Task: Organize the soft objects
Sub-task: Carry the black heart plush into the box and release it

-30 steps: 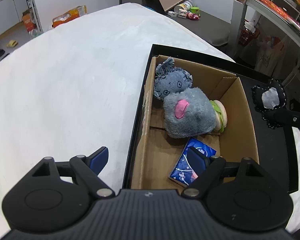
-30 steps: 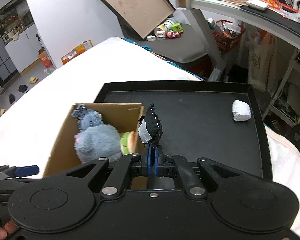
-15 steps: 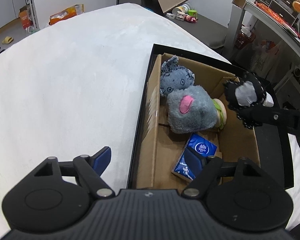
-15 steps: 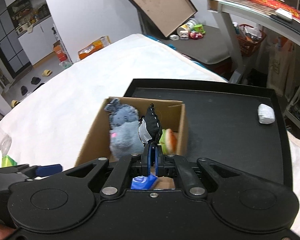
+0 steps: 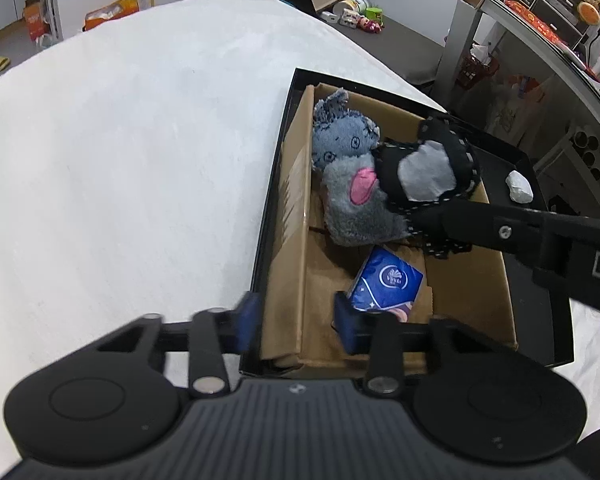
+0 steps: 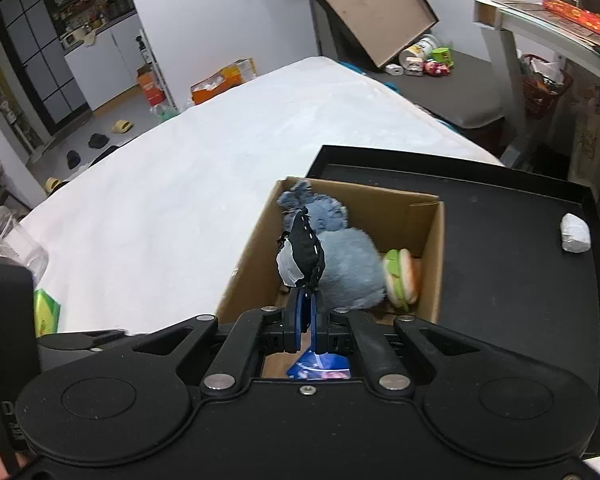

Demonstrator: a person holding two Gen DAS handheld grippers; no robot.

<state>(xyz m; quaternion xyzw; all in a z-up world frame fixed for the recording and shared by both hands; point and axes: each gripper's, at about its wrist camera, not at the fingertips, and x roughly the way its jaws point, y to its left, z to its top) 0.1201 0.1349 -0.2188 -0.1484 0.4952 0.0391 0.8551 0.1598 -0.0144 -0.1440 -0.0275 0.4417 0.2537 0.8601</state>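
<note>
Black felt toy [image 5: 428,168], white-stitched edge, grey patch.

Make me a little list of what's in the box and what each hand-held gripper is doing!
box: open cardboard box standing in a black tray
inside the box: two grey plush toys, a burger toy, a blue tissue pack
right hand-held gripper: shut on a black-and-grey felt toy, held above the box
left hand-held gripper: jaws closing around the box's side wall
left out on the tray: a small white lump
</note>
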